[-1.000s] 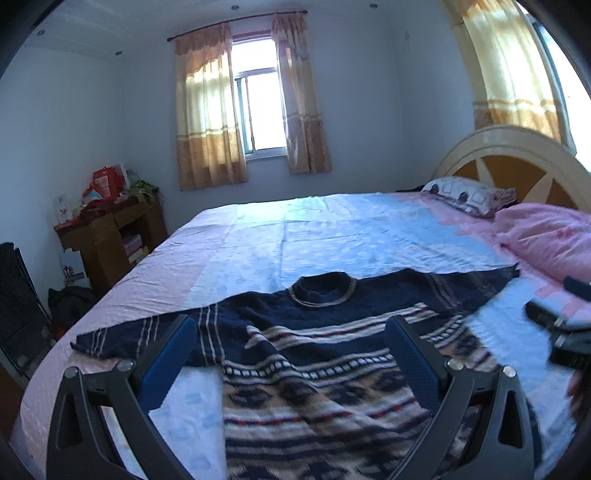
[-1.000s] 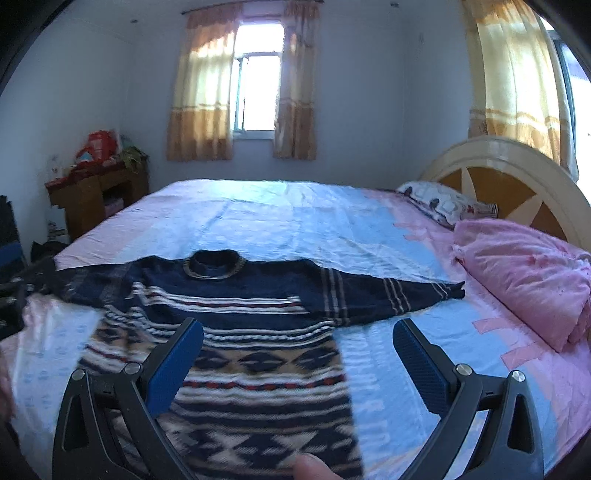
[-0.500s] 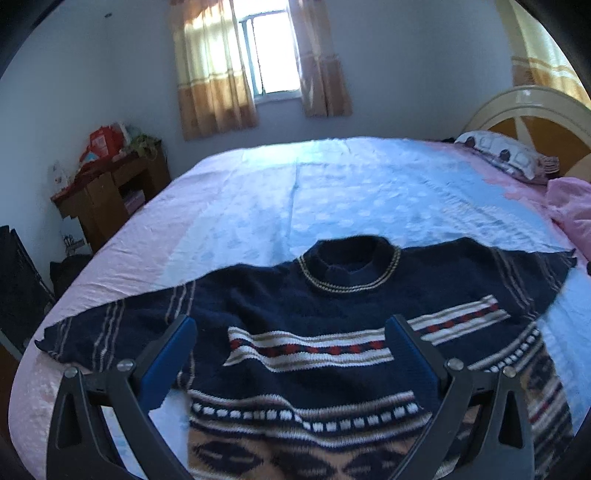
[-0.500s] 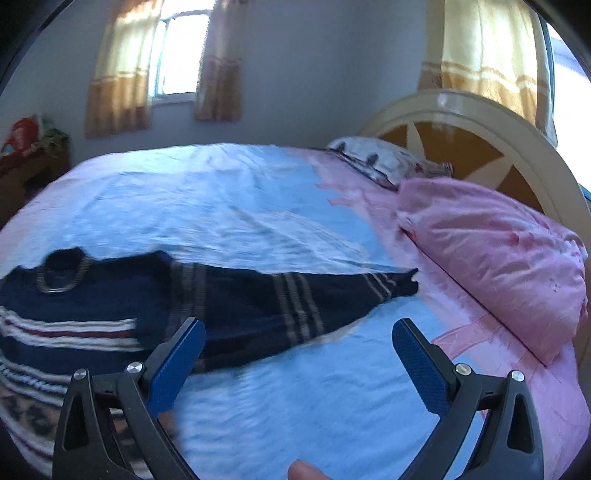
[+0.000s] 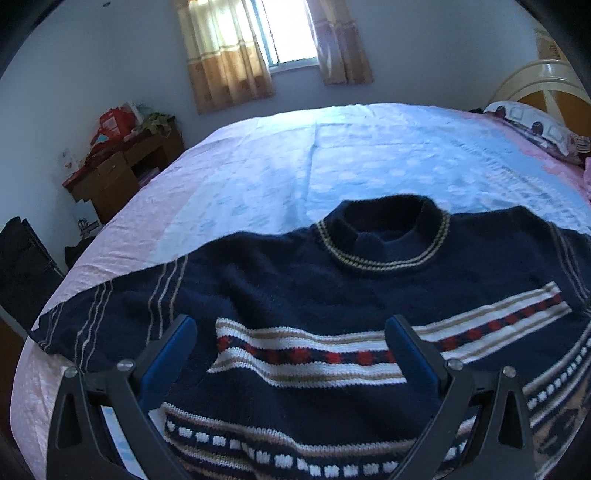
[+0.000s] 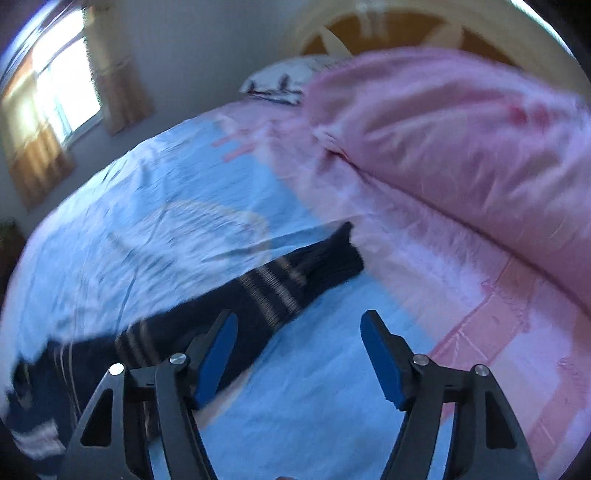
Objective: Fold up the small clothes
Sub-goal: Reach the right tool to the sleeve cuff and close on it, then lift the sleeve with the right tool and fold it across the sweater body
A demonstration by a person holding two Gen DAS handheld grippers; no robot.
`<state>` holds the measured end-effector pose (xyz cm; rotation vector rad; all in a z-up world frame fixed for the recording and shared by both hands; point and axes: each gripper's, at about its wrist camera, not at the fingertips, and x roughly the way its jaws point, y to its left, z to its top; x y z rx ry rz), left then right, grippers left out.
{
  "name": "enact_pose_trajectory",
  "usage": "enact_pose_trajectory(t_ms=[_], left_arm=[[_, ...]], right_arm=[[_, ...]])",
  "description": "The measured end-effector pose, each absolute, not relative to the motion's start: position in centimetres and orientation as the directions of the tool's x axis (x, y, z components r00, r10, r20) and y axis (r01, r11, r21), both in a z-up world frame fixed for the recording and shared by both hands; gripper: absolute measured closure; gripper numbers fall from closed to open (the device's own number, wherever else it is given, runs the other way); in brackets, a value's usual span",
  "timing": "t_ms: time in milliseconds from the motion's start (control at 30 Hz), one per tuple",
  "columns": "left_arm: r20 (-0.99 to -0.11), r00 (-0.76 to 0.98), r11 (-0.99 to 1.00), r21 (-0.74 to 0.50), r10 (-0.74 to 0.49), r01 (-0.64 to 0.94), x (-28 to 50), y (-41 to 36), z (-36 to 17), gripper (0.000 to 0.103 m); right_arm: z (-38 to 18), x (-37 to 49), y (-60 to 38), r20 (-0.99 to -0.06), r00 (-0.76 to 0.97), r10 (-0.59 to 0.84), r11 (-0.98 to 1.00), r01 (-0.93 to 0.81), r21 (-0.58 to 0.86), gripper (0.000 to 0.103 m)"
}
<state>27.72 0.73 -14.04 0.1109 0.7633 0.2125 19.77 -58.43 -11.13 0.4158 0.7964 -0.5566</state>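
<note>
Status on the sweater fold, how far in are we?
Done: the sweater lies spread flat on the bed, both sleeves out. In hand: nothing. The left gripper is open over the chest stripes; the right gripper is open near the right sleeve, whose cuff lies flat. Left: every fold; neither sleeve is brought in and the body is not folded.

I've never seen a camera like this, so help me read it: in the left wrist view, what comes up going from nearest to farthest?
Left gripper → sweater → bare bedsheet → curtained window.
</note>
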Motion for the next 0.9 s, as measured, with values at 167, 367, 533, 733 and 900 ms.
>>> enact_pose_trajectory(t_ms=[167, 367, 533, 733, 900], left_arm=[[-0.680, 0.689, 0.968, 0.186, 0.252, -0.171, 28.3, 1.1, -15.0, 0.000], [-0.696, 0.675, 0.970, 0.171, 0.244, -0.175, 28.5, 1.3, -15.6, 0.000], [-0.701, 0.677, 0.974, 0.152, 0.226, -0.168, 28.4, 1.3, -15.5, 0.000], [-0.703, 0.683, 0.979, 0.123, 0.200, -0.160, 27.9, 1.4, -15.2, 0.000], [-0.706, 0.695, 0.989, 0.059, 0.137, -0.136, 27.5, 1.8, -14.4, 0.000]], right_arm=[[-12.3, 22.0, -61.8, -0.786, 0.564, -0.252, 0.733, 0.642, 0.226, 0.041], [-14.1, 24.2, -63.7, -0.819, 0.533, -0.211, 0.698, 0.669, 0.256, 0.059], [-13.6, 25.5, -63.6, -0.810, 0.535, -0.239, 0.720, 0.657, 0.221, 0.089], [-11.7, 25.5, -62.2, -0.759, 0.584, -0.287, 0.764, 0.618, 0.187, 0.091], [-9.3, 25.8, -59.6, -0.712, 0.630, -0.311, 0.806, 0.572, 0.154, 0.091]])
